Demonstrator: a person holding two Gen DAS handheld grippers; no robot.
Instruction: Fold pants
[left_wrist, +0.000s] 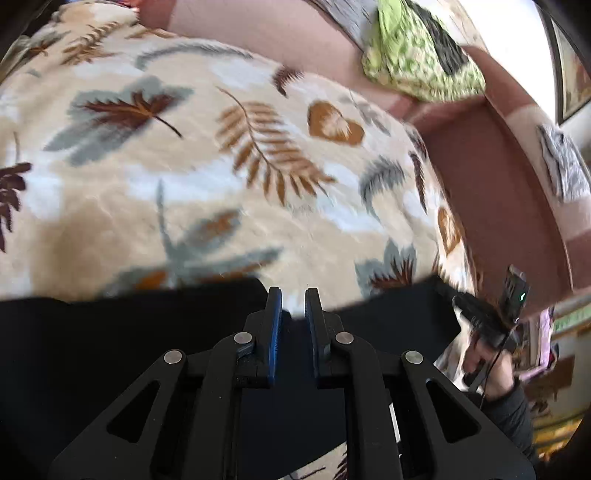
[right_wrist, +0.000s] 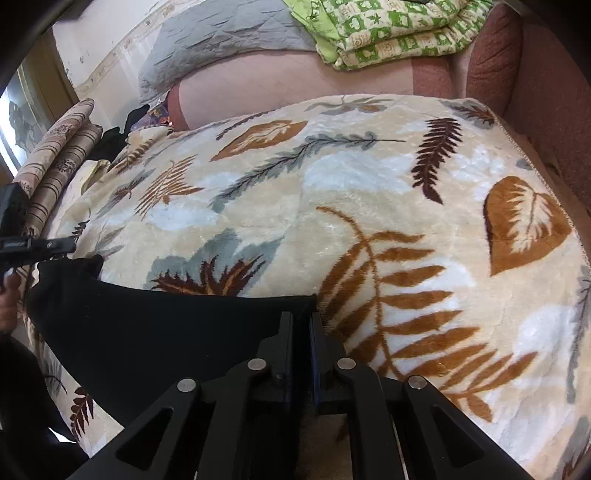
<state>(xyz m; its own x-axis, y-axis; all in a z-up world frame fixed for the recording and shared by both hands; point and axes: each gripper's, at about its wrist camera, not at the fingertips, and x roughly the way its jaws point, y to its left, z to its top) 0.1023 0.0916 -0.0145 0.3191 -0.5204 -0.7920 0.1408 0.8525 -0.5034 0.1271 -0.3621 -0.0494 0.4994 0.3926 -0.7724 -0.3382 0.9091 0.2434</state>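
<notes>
Pants: soft, limp, light; best gripped along the edge. Right gripper clenched on that edge; left gripper released, jaws parted.

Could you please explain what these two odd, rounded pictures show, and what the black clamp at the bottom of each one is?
Each black clamp is a hand-held two-finger gripper with a wide-angle camera looking along its fingers. One picture comes from the left gripper, the other from the right gripper. Both look over a leaf-patterned blanket on which black pants lie; a green quilt sits behind. The right gripper's fingers are nearly together at the pants' edge, apparently pinching it. The left gripper's fingers stand slightly apart over the dark cloth; whether they grip it is unclear.
</notes>
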